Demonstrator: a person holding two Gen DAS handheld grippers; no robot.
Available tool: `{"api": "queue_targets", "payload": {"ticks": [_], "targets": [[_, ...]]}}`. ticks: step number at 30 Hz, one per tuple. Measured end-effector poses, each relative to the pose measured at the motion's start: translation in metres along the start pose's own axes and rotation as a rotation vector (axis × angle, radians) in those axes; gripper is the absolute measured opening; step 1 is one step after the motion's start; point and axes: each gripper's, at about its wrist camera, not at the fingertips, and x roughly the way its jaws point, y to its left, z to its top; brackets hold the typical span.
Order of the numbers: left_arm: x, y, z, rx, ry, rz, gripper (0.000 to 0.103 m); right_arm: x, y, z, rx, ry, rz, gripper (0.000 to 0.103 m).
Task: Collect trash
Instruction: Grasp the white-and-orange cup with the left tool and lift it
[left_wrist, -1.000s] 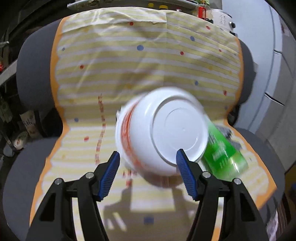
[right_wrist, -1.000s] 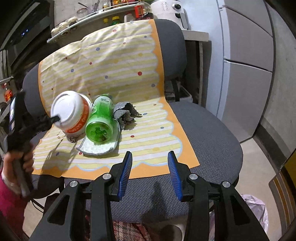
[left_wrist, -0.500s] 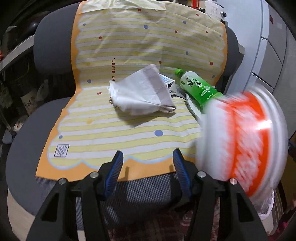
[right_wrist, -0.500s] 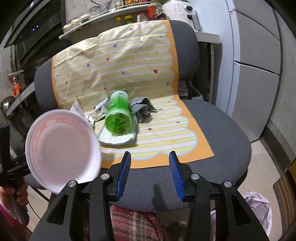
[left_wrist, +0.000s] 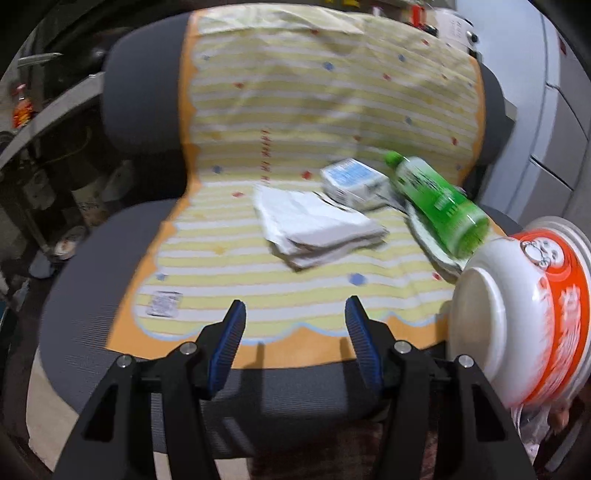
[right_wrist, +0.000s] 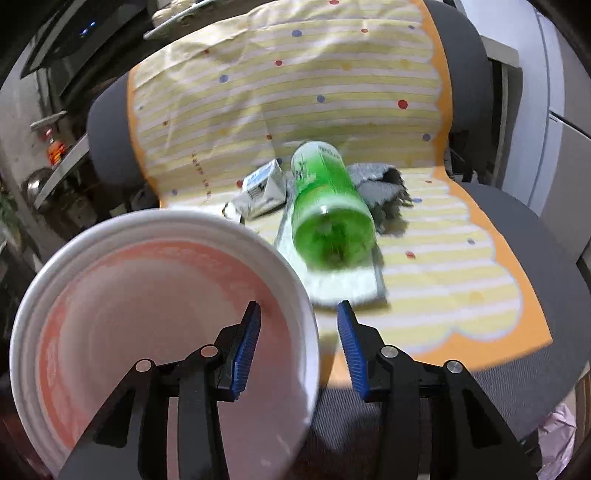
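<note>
A white and orange noodle bowl (left_wrist: 524, 314) hangs off the chair's right front, outside my left gripper's jaws; it fills the lower left of the right wrist view (right_wrist: 155, 325), mouth toward the camera. What holds it is hidden. On the striped cloth (left_wrist: 295, 110) lie a green bottle (left_wrist: 439, 203) (right_wrist: 328, 214), a small blue and white carton (left_wrist: 351, 181) (right_wrist: 262, 188), folded white paper (left_wrist: 314, 225) and a grey rag (right_wrist: 384, 188). My left gripper (left_wrist: 295, 347) is open and empty over the seat's front edge. My right gripper (right_wrist: 297, 347) is open, the bowl behind its left finger.
The grey office chair (left_wrist: 88, 280) carries the cloth. A white flat pad (right_wrist: 343, 280) lies under the bottle. Cabinets (left_wrist: 561, 122) stand at the right. Shelves with clutter (left_wrist: 44, 122) are at the left. A pinkish plastic bag (right_wrist: 557, 435) shows at lower right.
The bowl left my left gripper's jaws and moved to the right, off the chair front. My left gripper drew back from the cloth. My right gripper moved closer to the bottle.
</note>
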Motion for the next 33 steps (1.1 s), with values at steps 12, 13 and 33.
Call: {"api": "queue_targets", "payload": {"ticks": [12,13,33], "targets": [[-0.028,0.032,0.015,-0.077,-0.075,-0.011,0.055,-0.019,0.036,0.026,-0.067,-0.105,0.001,0.046],[-0.027,0.03,0.016,-0.079,-0.076,-0.029,0.055,-0.027,0.033,0.025,-0.07,-0.117,-0.009,0.046],[0.054,-0.013,0.034,0.06,0.127,-0.173,0.006,-0.078,-0.007,0.005,-0.048,-0.15,-0.08,0.017]]}}
